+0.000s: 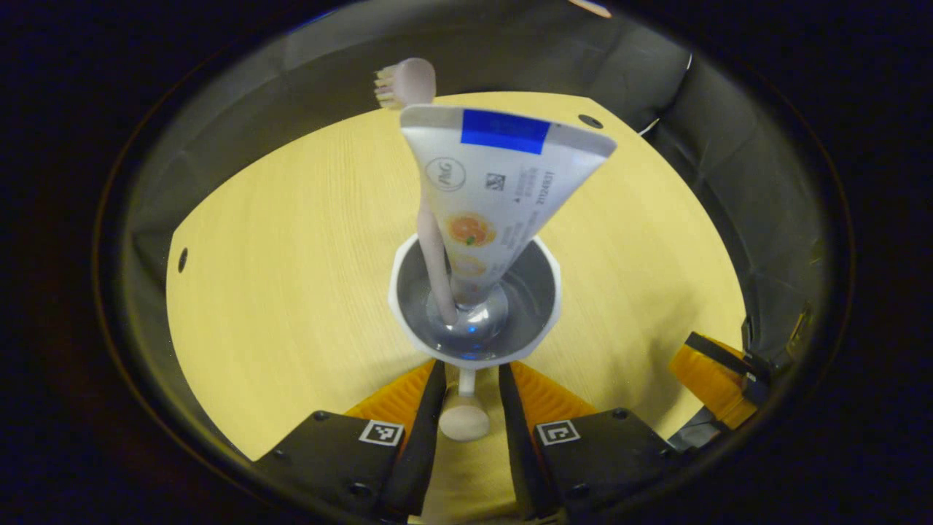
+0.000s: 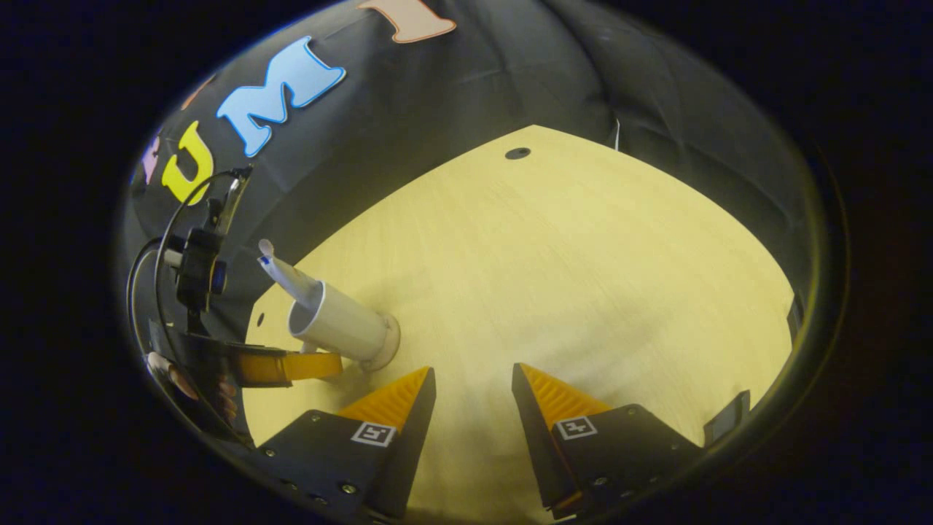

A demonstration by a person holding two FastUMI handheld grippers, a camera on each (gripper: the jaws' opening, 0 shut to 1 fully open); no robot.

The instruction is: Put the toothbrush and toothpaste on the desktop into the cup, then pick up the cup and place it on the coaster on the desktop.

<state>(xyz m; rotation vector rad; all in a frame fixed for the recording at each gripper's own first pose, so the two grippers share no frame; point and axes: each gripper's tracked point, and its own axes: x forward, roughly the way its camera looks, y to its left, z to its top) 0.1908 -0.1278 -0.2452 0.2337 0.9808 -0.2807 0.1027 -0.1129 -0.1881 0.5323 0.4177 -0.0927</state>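
Fingers of L gripper are sitting narrowly apart at the bottom of the left gripper view, flanking a small rounded knob on a stem that is reaching back from the cup. It's prob. the cup's handle. A sliver of gap is showing on one side of the knob, so I can't tell whether the fingers are pinching it or just bracketing it. The cup is standing upright on the desk straight ahead of L's fingertips, just beyond them. It's already loaded: the toothbrush is leaning on the rim w/ bristles up, and the toothpaste is standing cap-down w/ its flat crimped end fanning out on top. Both are tall and top-heavy, which is likely why L is coming in low at the handle rather than at the rim. In the right gripper view, R gripper is hanging wide apart and holding nothing, w/ bare desk ahead of it and the cup off to its left. It's prob. parked out of L's way. A hand is holding L there. A wider ring is showing around the cup's foot; it may be a coaster or just the cup's base, can't tell. So the loading step is looking done, and the coaster step I'm not able to call.
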